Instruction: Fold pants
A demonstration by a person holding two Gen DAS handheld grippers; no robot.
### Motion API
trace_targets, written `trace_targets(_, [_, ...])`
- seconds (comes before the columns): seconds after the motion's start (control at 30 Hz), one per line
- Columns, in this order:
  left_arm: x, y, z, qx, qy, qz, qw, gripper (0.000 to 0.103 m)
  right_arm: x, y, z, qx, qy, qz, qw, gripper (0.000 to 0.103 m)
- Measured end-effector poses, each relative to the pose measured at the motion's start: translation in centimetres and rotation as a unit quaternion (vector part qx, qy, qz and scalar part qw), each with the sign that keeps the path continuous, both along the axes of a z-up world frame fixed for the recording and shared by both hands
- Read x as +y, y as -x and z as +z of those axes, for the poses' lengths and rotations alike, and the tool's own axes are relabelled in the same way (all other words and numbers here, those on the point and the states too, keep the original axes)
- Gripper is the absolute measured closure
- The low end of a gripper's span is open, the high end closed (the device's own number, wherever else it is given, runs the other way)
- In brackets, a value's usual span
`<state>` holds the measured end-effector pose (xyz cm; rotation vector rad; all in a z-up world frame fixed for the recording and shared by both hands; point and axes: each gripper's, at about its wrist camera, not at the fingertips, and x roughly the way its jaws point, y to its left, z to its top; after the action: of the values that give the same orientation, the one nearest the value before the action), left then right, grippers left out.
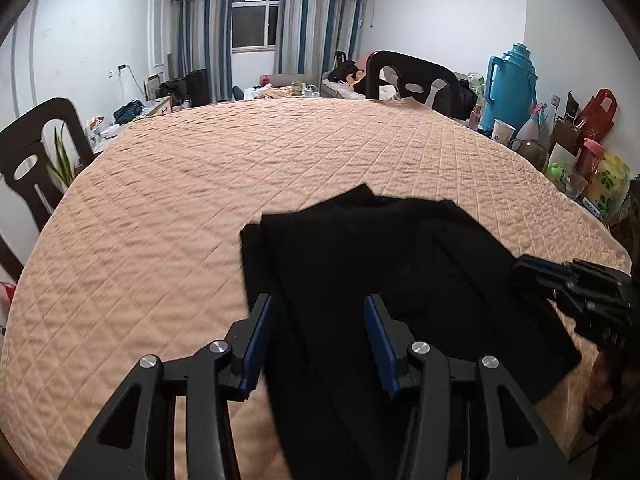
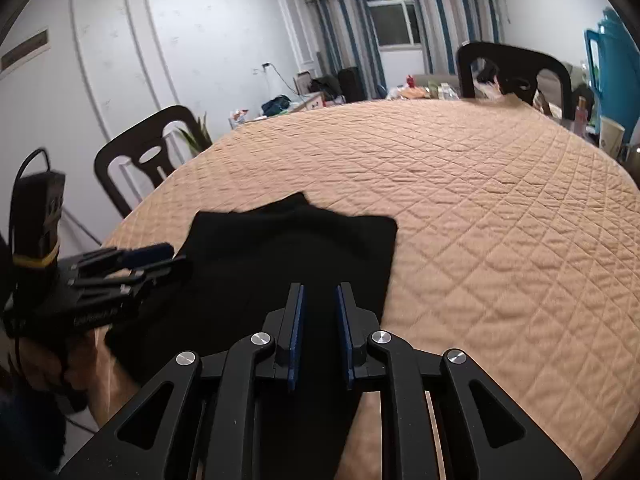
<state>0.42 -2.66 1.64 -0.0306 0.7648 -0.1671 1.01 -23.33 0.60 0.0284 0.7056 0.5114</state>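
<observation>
Black pants [image 1: 400, 260] [image 2: 280, 248] lie partly folded on the peach quilted table cover [image 1: 200, 200] [image 2: 480, 220], near the front edge. My left gripper [image 1: 318, 298] hovers over their left part, jaws well apart, blue pads bare, cloth showing below and between them. From the right wrist view the left gripper [image 2: 178, 256] reaches in over the pants' left edge. My right gripper [image 2: 320, 288] sits over the middle of the near part, jaws a narrow gap apart. Black cloth fills that gap, and whether the pads press on it is unclear. In the left wrist view the right gripper [image 1: 518, 270] meets the pants' right edge.
Black chairs stand at the left [image 1: 32, 148] [image 2: 148, 152] and at the far side [image 1: 412, 76] [image 2: 512, 68]. A blue thermos [image 1: 512, 88], a paper cup [image 1: 502, 130] and bags crowd the right rim. A person's hand [image 2: 44, 364] holds the left gripper.
</observation>
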Motion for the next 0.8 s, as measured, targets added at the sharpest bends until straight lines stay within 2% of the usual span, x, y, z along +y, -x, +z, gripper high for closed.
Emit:
trace_targets(0.2, [0.7,2.0,-0.6,-0.008,0.009,0.007,0.9999,0.052,0.4,2.3,-0.9,-0.023,0.046,0.003,0.999,0.086])
trace_targets(0.5, [0.8,3.1,-1.1,-0.017,0.027,0.014,0.9994,0.052,0.0,3.9,-1.5,-0.043,0.046,-0.005,0.998,0.086])
trace_targets(0.8, [1.7,4.2,-1.3,-0.02,0.048,0.015,0.9985,0.049,-0.6,4.1,-1.3,-0.039,0.039,-0.001,0.998,0.086])
